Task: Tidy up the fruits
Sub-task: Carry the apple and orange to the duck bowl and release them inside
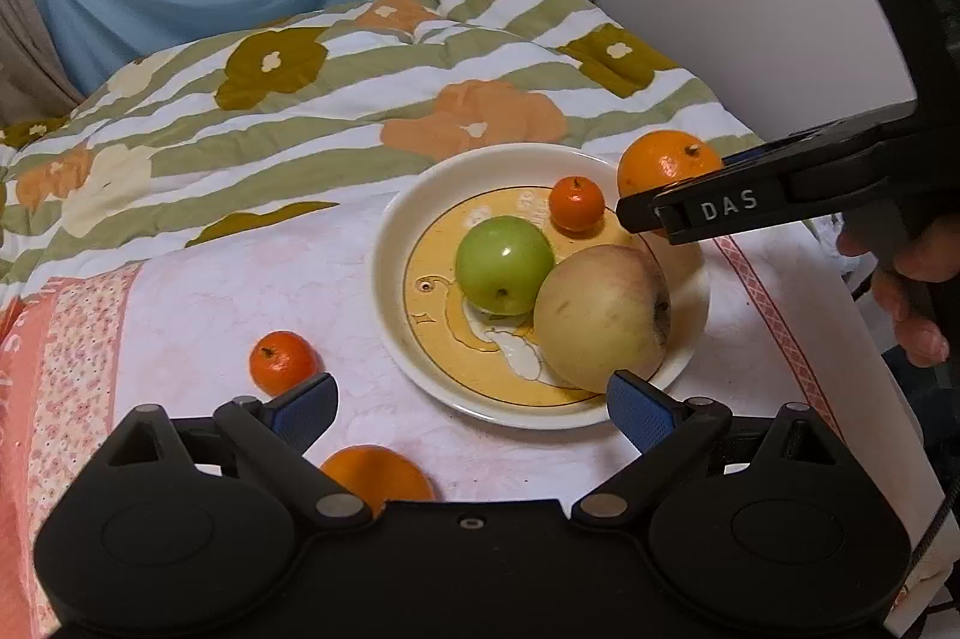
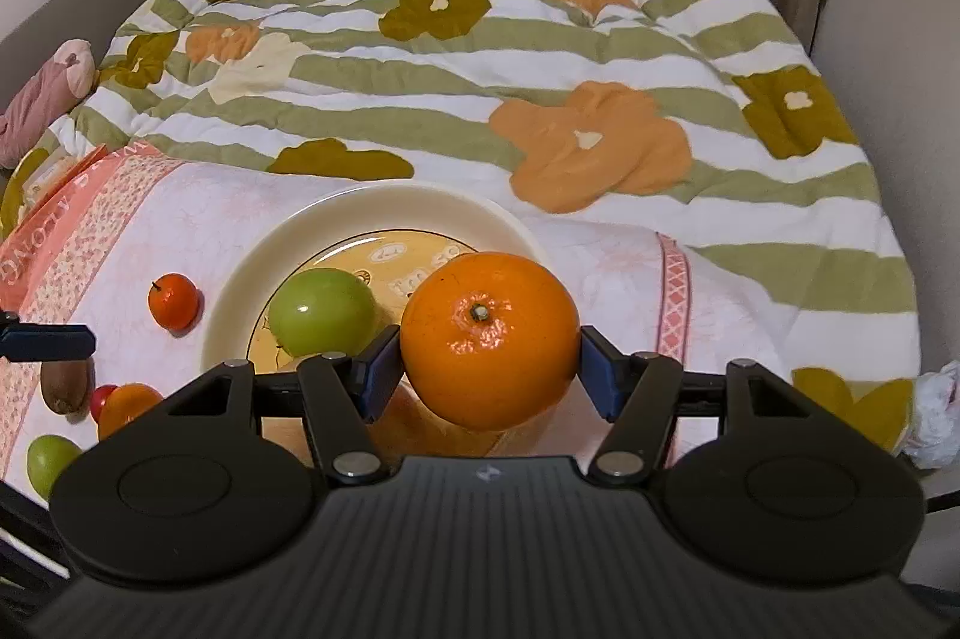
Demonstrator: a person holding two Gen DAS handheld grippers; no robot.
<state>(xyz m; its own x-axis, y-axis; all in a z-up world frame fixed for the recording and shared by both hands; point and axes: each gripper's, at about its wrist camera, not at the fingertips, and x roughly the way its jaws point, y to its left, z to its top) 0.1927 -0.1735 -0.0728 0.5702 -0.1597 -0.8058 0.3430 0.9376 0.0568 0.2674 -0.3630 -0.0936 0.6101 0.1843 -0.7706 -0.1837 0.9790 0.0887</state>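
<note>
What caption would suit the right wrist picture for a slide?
Right gripper holds an orange above a plate with a green apple.

light: warm indoor light from overhead, fairly even, a bit dim
glare: small highlights on my big orange (image 2: 489, 339) and the green apple (image 1: 504, 264)
shadows: soft, short
edges: fisheye bends the bedspread (image 2: 540, 99)
focus: mostly sharp

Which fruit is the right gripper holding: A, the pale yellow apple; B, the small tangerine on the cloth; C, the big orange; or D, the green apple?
C: in the right wrist view the right gripper has its blue pads pressed on either side of the big orange, held above the plate, while the green apple sits on the plate.
</note>
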